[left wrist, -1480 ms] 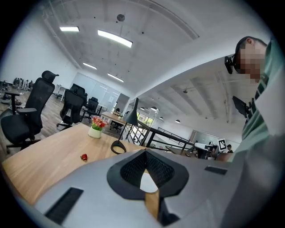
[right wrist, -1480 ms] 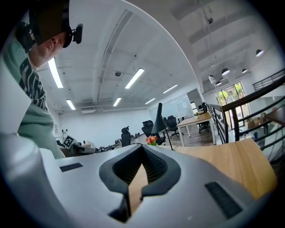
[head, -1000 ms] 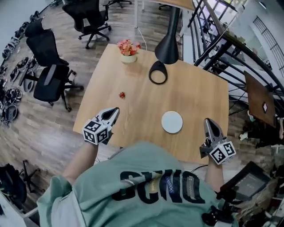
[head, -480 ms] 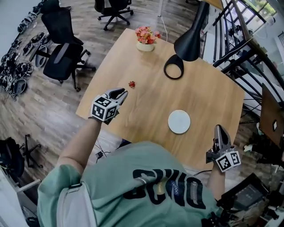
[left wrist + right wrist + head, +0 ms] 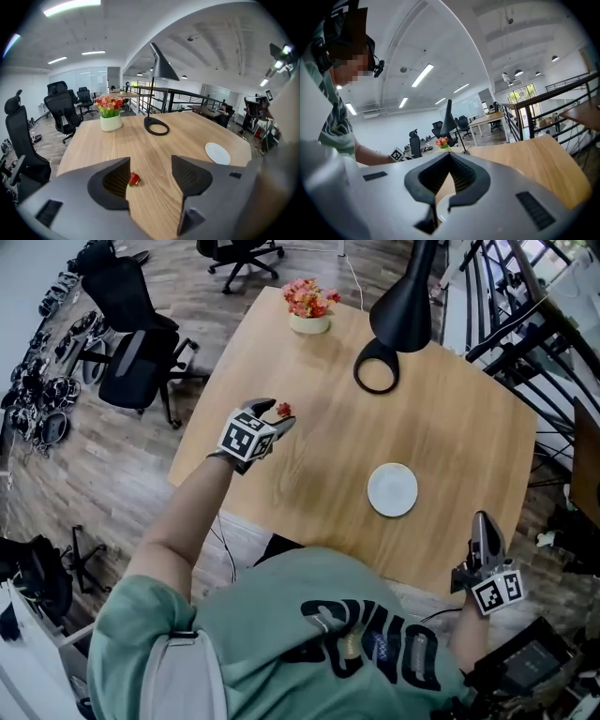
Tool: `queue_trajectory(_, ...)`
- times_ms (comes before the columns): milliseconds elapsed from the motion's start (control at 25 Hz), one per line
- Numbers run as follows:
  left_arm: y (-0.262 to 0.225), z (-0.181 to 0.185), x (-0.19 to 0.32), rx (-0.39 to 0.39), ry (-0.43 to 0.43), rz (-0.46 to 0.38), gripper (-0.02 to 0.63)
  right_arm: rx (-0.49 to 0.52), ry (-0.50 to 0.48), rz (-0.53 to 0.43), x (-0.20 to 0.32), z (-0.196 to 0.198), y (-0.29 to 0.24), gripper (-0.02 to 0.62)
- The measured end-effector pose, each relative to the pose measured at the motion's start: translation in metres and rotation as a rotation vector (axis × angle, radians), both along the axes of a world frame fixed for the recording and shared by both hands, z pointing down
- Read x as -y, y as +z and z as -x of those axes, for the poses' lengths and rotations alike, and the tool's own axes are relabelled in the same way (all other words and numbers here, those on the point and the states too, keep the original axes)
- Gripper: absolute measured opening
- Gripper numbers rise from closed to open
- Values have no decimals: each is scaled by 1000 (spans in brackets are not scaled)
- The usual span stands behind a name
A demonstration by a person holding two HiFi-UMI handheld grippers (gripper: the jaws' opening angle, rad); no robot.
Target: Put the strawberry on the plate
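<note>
The small red strawberry lies on the wooden table near its left side. My left gripper has come down right at it. In the left gripper view the strawberry sits between the jaws, close to the left pad, and nothing presses on it. Those jaws have just been opening, and the left gripper stands open. The round white plate lies empty toward the near right, and it also shows as a plate in the left gripper view. My right gripper hovers at the table's near right edge, shut and empty.
A black lamp with a ring base and a pot of flowers stand at the far side of the table. Office chairs are on the floor to the left, and a black railing runs along the right.
My left gripper has moved forward and down over the table to the strawberry, and its jaws have opened. The right gripper has drawn back toward the table's near edge.
</note>
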State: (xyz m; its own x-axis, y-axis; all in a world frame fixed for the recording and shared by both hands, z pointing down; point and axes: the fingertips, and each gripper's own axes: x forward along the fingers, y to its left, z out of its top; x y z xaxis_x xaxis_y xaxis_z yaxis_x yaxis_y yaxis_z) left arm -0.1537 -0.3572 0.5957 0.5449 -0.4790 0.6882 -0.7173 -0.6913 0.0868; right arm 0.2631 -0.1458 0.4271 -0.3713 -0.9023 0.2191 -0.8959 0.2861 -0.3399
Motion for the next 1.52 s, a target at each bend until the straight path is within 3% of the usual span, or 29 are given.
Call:
queue_trajectory(80,19,2,8,46,9,26,284,-1,6,8,-2,-1,4,3)
queue_trajectory(520,91,19,40,250,29,58,284,-6,51,65,-14,-7,26,3)
queue_trajectory(1040,121,16,44,331,55,73,284,1,60,100,-23,-5,47,5)
queue_trajectory(1520,127,11,43,274,83,134,259,9,61,115,-23,-5,50,3)
